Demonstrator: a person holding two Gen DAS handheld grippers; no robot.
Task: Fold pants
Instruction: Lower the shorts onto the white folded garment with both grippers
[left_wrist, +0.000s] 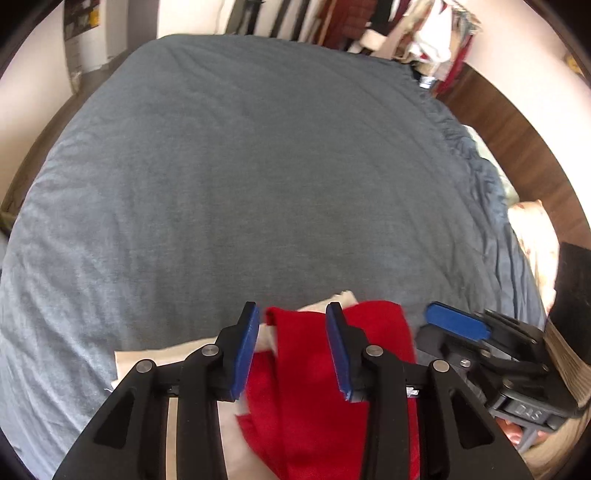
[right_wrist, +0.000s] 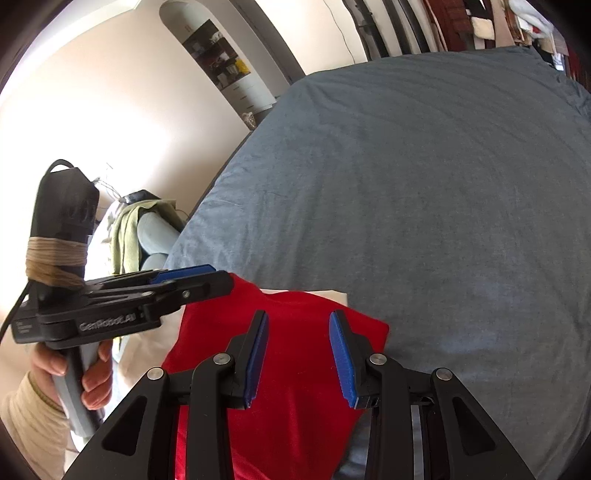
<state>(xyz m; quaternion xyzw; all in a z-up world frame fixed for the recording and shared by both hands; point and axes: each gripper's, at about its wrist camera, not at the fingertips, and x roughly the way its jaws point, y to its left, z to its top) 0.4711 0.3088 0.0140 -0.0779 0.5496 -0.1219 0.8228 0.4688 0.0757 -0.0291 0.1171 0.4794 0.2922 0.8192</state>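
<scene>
**One pair of red pants, two grippers, one bed**

One pair of red pants (left_wrist: 332, 387) is lying at the near edge of the bed (left_wrist: 240, 166), over one pale cloth (left_wrist: 147, 356). Two grippers are hovering above it. The left gripper (left_wrist: 291, 354) is standing with its blue pads apart, the pants showing below and between them; I cannot tell if the pads are touching the fabric. The right gripper (right_wrist: 299, 358) is also standing with its jaws apart, over the pants and clamping nothing.

The left wrist view is showing the right gripper (left_wrist: 458, 326) just to the right of the pants and clothes hanging beyond the bed. Only the right wrist view is showing the left gripper (right_wrist: 192, 280) from the side, the person's hand (right_wrist: 88, 373) on its grip, and a cream sleeve (right_wrist: 33, 421).
</scene>
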